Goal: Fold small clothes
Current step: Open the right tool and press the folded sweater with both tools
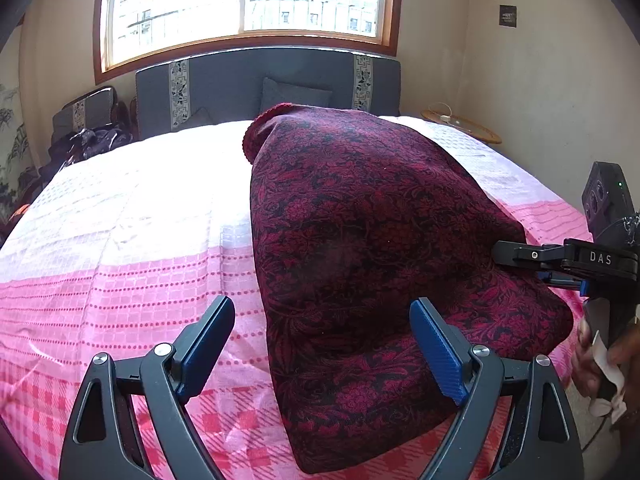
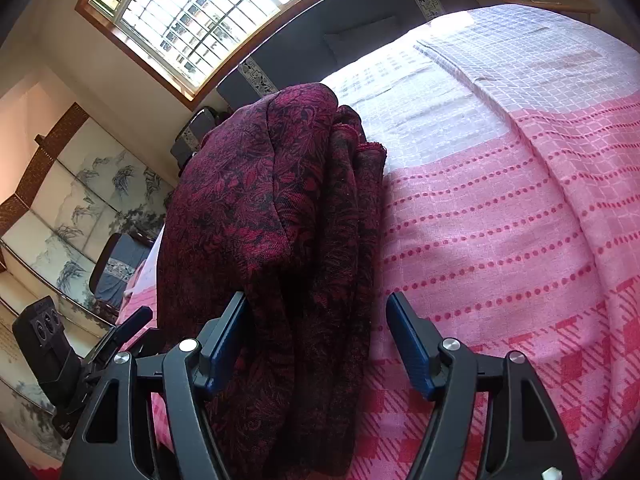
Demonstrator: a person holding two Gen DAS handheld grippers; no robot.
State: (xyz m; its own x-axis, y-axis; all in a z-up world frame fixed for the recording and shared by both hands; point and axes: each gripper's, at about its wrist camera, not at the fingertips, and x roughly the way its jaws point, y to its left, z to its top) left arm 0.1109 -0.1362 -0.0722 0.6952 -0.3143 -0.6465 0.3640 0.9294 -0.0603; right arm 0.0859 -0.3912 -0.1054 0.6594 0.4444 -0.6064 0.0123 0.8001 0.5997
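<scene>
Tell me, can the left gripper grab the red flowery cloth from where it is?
Probably yes. The left gripper is open, the red flowery cloth lies right by its fingertips on the pink bedspread, and nothing is between them.

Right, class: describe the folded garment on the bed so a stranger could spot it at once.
Start at the big window; below it stands a grey headboard, and before that a bed under a pink-and-white bedspread. On its right half lies the folded garment. Its dark maroon cloth with a red leafy pattern is the only dark patch on that pale cover.
</scene>
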